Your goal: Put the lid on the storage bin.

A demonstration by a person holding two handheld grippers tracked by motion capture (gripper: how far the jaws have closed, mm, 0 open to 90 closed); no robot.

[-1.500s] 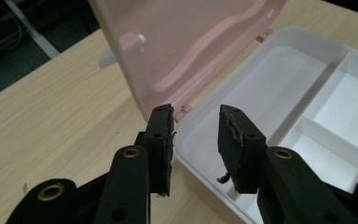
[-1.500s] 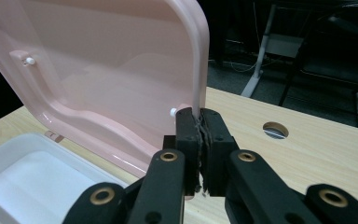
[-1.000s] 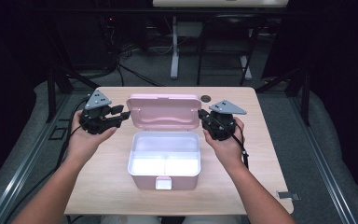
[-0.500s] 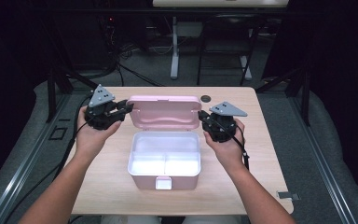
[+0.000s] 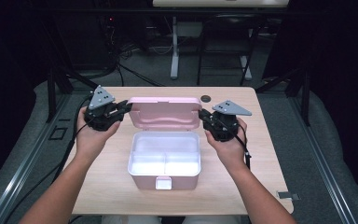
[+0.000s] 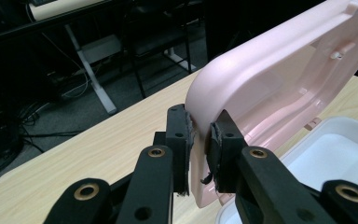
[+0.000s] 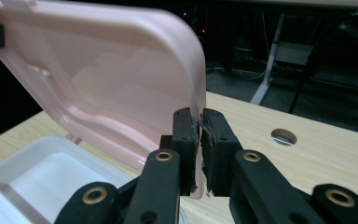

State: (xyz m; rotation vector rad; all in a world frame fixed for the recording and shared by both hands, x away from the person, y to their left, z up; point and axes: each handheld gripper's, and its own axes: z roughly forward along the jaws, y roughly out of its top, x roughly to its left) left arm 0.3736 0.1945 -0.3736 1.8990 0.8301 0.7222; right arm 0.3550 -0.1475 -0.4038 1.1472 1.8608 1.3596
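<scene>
High view first: a pale pink lunch box point(image 5: 164, 161) sits near the middle of the wooden bench point(image 5: 261, 177), its white inside split into compartments and its latch tab facing the person. Its lid point(image 5: 164, 113) stands raised at the far side of the box, hinged back and leaning a little away from the person, with the ribbed inner face toward them.

Both forearms come in from the near edge. The left gripper point(image 5: 126, 108) is at the lid's left end and the right gripper point(image 5: 202, 115) at its right end, so the lid is held between the two hands, one at each side edge.

From the left gripper view, the fingers point(image 6: 179, 135) have just been closing and now straddle the rounded corner rim of the lid point(image 6: 261, 79); the frayed pads sit against the plastic on both sides, pinching it. The white box interior point(image 6: 340, 154) lies just beyond, at the right of that view.

From the right gripper view, the fingers point(image 7: 185, 135) are drawn nearly together with the thin edge of the lid point(image 7: 121, 79) caught between them, a tight pinch on the rim. A round cable hole point(image 7: 283, 136) in the bench shows past them, and the box's white compartments point(image 7: 42, 177) lie below the lid at the left.

Behind the bench the room is dark, with desk legs and loose cables on the floor.
</scene>
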